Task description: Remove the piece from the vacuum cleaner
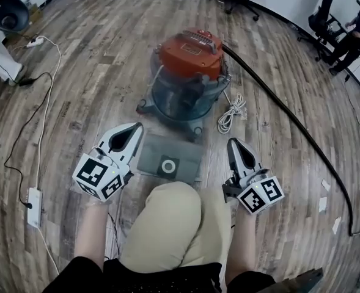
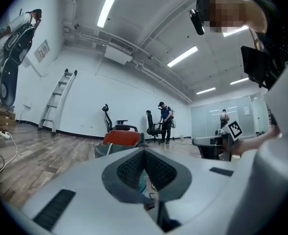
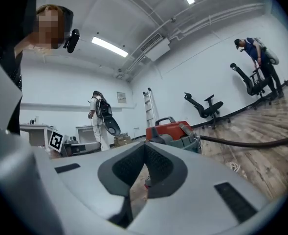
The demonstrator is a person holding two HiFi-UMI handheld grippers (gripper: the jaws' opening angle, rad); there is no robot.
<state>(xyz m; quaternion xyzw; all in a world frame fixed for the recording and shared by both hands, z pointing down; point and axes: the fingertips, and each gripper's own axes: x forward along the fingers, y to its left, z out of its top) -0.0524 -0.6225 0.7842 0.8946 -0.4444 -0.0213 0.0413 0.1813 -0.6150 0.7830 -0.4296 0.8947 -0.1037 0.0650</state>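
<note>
We find the vacuum cleaner standing upright on the wooden floor, orange lid on top and hose running off to the right. A flat grey piece with a round collar lies on the floor just in front of the machine, between it and the person's knee. We judge it to be already out of the drum, though we cannot confirm it is the part meant.

Its long axis runs across the view, left to right, roughly spanning the gap between the two grippers. The left gripper points forward with its tip just beside the piece's near-left corner. The right gripper sits a little apart from the right edge. The left is therefore the nearer.

Both grippers have their jaws closed together with nothing between them, as each gripper view confirms. Either would have to spread before taking the piece's edge.
</note>
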